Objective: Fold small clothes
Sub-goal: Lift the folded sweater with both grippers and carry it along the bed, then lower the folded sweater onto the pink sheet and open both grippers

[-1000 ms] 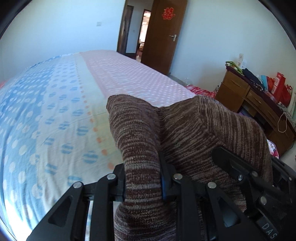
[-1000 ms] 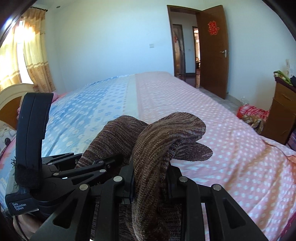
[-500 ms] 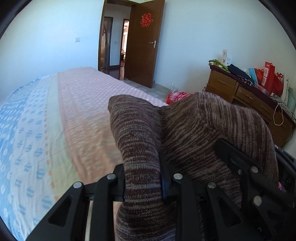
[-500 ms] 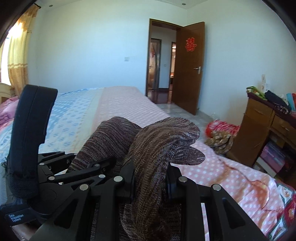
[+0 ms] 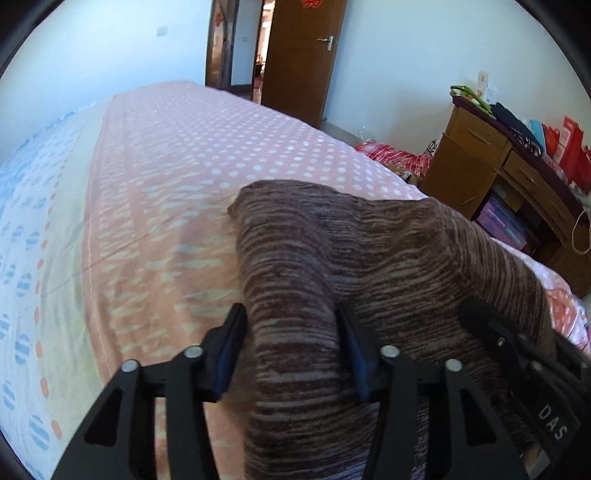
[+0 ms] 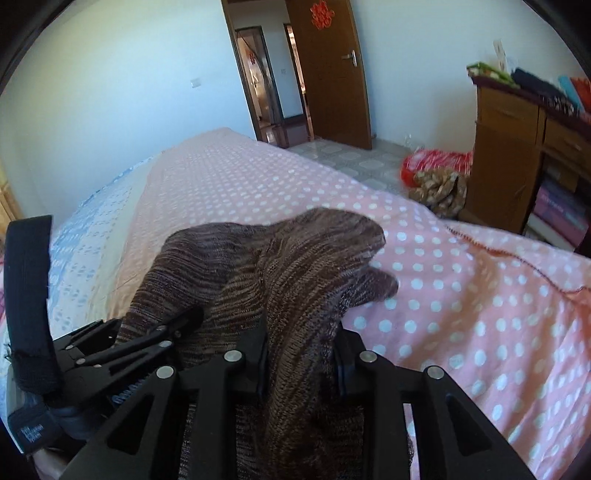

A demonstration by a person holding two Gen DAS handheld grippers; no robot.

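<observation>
The work surface is a bed covered by a sheet in lengthwise bands: pink with white dots across the near and middle part, a pale cream strip beside it, then blue with white dots toward the far left edge. The sheet lies mostly flat, with shallow creases in the pink band. A brown striped knit garment is draped across both tools above the pink band, its folded front edge hanging forward over the sheet. The left gripper has just been opening its jaws; a fold of the knit runs between them, with a visible gap at the left blue pad, so the cloth is loose there. The right gripper has also just been opening, only slightly; the knit fills the space between its jaws and whether the pads press on it I cannot tell. Beyond the foot of the bed stands a white wall with an open brown wooden door bearing a red ornament. At right is a wooden desk with drawers, cluttered on top with red bags. A red bundle lies on the tiled floor beside it.
</observation>
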